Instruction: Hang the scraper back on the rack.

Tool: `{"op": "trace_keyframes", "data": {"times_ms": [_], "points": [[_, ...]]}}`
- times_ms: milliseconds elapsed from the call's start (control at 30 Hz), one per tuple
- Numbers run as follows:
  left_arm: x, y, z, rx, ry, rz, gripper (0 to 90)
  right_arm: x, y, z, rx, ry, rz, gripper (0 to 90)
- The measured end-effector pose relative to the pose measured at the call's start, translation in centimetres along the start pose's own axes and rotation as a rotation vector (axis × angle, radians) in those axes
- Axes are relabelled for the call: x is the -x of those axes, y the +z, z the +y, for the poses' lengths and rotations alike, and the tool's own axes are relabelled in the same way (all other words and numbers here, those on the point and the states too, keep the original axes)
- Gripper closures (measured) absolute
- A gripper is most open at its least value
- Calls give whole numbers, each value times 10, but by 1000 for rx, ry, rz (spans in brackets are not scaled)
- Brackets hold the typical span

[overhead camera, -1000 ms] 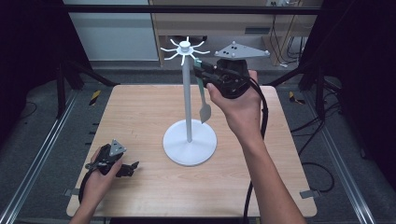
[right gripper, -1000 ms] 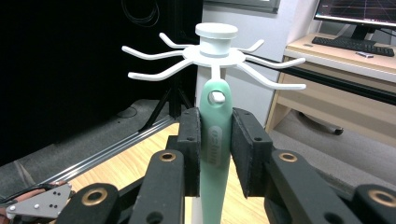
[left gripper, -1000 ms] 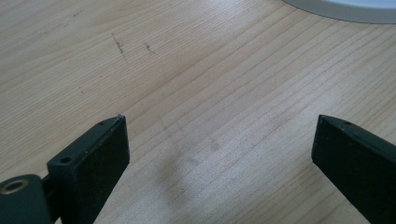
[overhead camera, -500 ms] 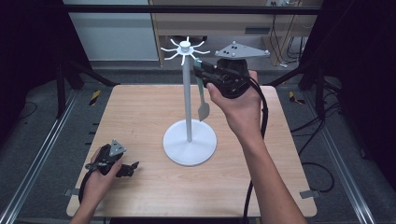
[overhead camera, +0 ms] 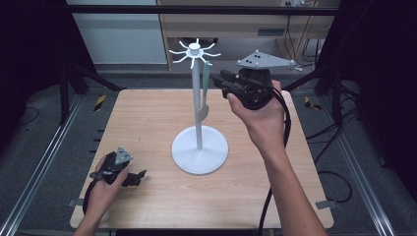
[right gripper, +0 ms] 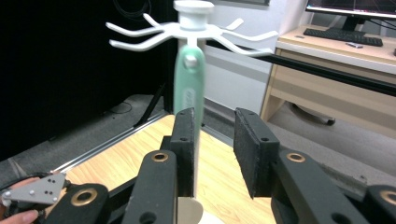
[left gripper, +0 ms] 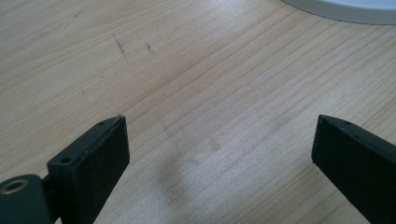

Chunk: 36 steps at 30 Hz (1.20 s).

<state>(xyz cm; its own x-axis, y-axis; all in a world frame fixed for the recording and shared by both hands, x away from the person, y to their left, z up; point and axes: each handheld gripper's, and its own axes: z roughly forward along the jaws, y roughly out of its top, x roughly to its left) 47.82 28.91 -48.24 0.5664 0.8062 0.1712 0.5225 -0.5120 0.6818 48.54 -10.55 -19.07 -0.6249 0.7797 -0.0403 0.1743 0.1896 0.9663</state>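
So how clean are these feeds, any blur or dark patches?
Right gripper view: the green utensil hanging from the white rack is soft, the fingers sharper. Left gripper view: wood grain crisp, a faint shadow on the table. High view: table evenly lit, surroundings dark.

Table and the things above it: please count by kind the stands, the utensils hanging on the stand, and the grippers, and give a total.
Stand: 1
Green utensil hanging on it: 1
Grippers, left and right: 2
Total: 4
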Motion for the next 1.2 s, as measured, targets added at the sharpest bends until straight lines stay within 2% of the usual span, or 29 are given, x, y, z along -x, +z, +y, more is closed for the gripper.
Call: {"op": "trace_keyframes", "data": {"times_ms": [167, 367, 467, 633, 767, 800, 1000, 1033, 1067, 1167, 1200], "points": [[0, 0, 0, -4, 5, -2, 39, 8, -5, -10, -19, 3, -27, 678], [1, 0, 0, -5, 2, -3, 39, 17, -7, -25, -57, 16, -61, 606], [0, 0, 0, -12, 8, -5, 39, 23, -7, -41, -95, 31, -87, 515], [0, 0, 0, -11, 7, -3, 39, 29, -8, -61, -125, 57, -108, 425], [0, 0, 0, -11, 6, -2, 39, 33, -9, -74, -138, 74, -118, 402], [0, 0, 0, -10, 5, -1, 39, 35, -10, -84, -148, 84, -125, 390], [-1, 0, -1, -11, 3, 1, 39, 40, -13, -113, -182, 111, -147, 370], [-1, 0, -1, -11, 3, 1, 39, 40, -13, -113, -182, 111, -147, 370], [-1, 0, -1, -11, 3, 1, 39, 42, -14, -123, -189, 122, -150, 363], [0, 0, -1, -12, 4, 1, 39, 44, -14, -137, -203, 137, -161, 351], [0, 0, -1, -12, 4, 1, 39, 44, -14, -137, -203, 137, -161, 351]]}}
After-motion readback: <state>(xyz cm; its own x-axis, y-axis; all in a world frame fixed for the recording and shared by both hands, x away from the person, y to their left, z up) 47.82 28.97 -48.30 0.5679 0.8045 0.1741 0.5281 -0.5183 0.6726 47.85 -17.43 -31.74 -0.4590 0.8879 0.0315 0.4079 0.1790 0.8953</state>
